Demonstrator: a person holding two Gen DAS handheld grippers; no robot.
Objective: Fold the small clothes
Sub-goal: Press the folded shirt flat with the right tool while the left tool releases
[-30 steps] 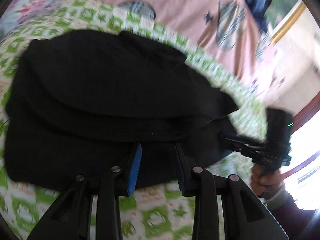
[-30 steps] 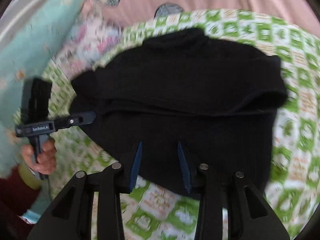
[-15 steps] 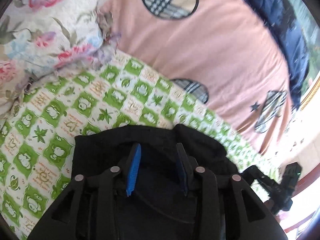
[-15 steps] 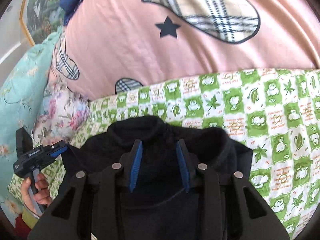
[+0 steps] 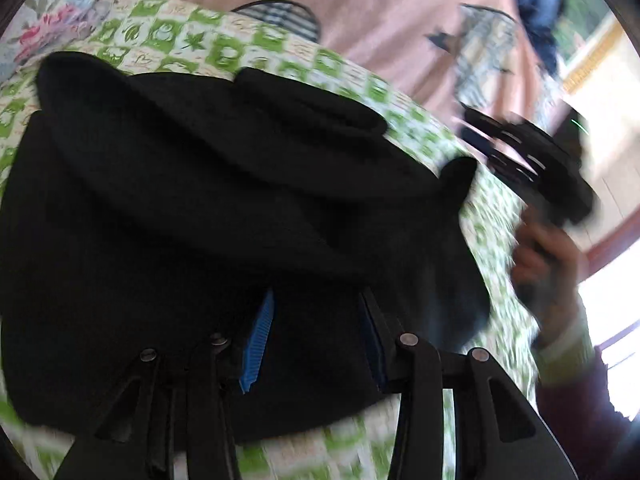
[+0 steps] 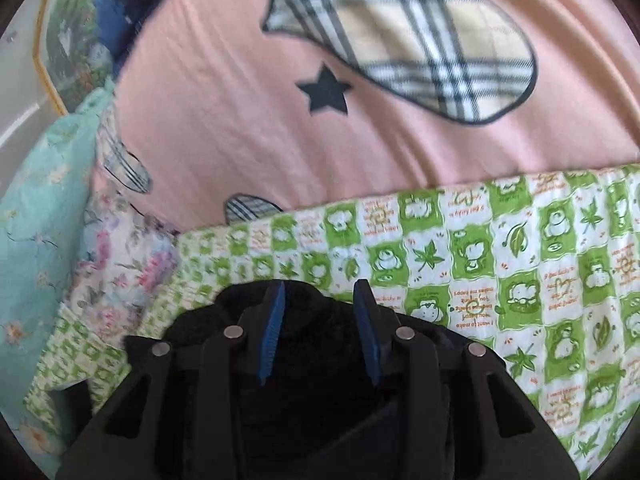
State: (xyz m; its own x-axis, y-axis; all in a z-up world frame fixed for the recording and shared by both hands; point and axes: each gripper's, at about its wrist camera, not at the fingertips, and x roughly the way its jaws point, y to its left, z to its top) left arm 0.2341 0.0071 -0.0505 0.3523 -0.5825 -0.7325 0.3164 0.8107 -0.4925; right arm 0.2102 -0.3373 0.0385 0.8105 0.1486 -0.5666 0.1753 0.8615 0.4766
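A small black garment [image 5: 200, 208] lies folded over itself on a green-and-white checked blanket [image 5: 248, 44]. My left gripper [image 5: 316, 312] hovers over its near part, fingers apart, nothing between the blue pads. The right gripper shows in the left wrist view [image 5: 532, 164], blurred, at the garment's right edge in a hand. In the right wrist view my right gripper [image 6: 319, 298] is open over the garment's far edge [image 6: 320, 360], on the checked blanket [image 6: 520, 264]. Whether the pads touch the cloth I cannot tell.
A pink quilt with plaid patches and a star [image 6: 328, 92] lies beyond the blanket. Floral pillows [image 6: 116, 264] and a teal cushion [image 6: 40, 220] lie at the left. A framed picture [image 6: 64, 40] hangs at the upper left.
The left gripper has pulled back from the garment's far edge and now looks down on the folded garment. The right gripper has moved farther forward to the garment's far edge. Both stayed open.
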